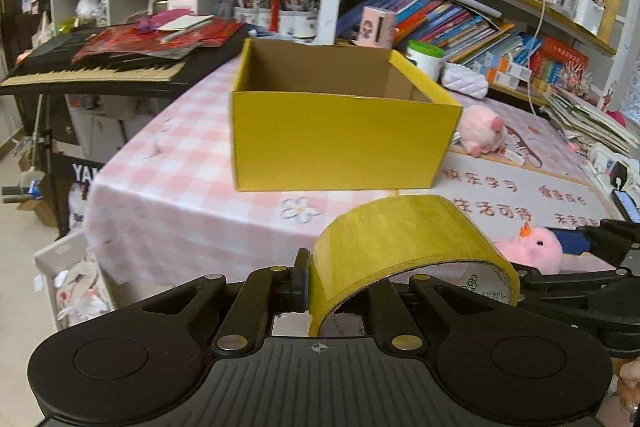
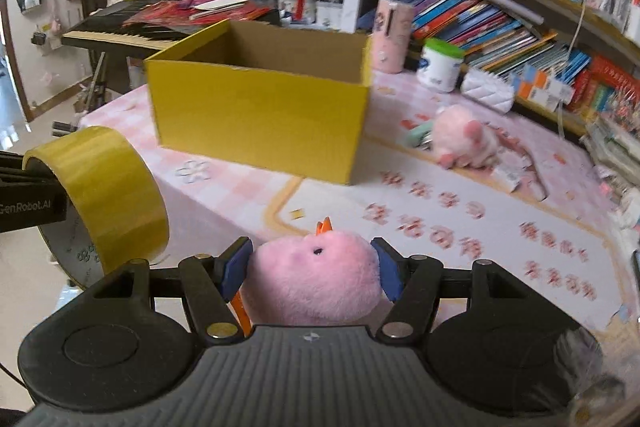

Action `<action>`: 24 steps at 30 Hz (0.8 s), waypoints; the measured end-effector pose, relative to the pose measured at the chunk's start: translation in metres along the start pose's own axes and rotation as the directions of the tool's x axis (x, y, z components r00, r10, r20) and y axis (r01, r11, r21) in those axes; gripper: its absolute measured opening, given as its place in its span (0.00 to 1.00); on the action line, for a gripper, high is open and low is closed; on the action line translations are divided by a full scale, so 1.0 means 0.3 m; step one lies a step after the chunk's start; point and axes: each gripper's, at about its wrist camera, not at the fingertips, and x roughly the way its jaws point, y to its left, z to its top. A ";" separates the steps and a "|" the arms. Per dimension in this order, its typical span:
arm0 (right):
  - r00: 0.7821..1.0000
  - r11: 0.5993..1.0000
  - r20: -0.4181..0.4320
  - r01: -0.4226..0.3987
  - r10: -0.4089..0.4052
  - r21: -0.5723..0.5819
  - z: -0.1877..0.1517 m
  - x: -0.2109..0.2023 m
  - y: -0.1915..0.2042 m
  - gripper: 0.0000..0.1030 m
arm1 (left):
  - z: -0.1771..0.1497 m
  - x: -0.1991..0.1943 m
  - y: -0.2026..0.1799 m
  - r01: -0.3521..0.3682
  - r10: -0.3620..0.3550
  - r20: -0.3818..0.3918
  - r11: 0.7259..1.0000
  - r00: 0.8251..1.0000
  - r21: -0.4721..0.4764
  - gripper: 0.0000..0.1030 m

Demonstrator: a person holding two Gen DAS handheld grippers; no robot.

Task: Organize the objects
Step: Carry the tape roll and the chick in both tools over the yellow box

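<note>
Pink, soft and light, the plush chick point(image 2: 316, 277) squashes between the right gripper's point(image 2: 310, 273) half-open pads, while the left gripper point(image 1: 316, 287) pinches the stiff tape roll's point(image 1: 404, 247) wall.

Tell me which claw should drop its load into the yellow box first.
Probably left: its claw, gripping the tape roll, faces the yellow box squarely. The right claw, holding the pink chick, views it off-centre.
</note>
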 end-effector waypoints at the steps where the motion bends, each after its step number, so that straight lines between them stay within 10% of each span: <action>1: 1.000 1.000 -0.008 -0.016 0.016 0.011 -0.002 0.000 0.015 0.60 | -0.006 -0.009 0.012 -0.004 0.004 0.000 1.000 1.000 -0.001 0.06; 24: 0.997 0.997 0.013 -0.073 0.074 -0.021 0.039 -0.022 0.176 0.60 | -0.003 -0.069 0.141 -0.029 0.030 0.042 0.999 0.999 -0.035 0.06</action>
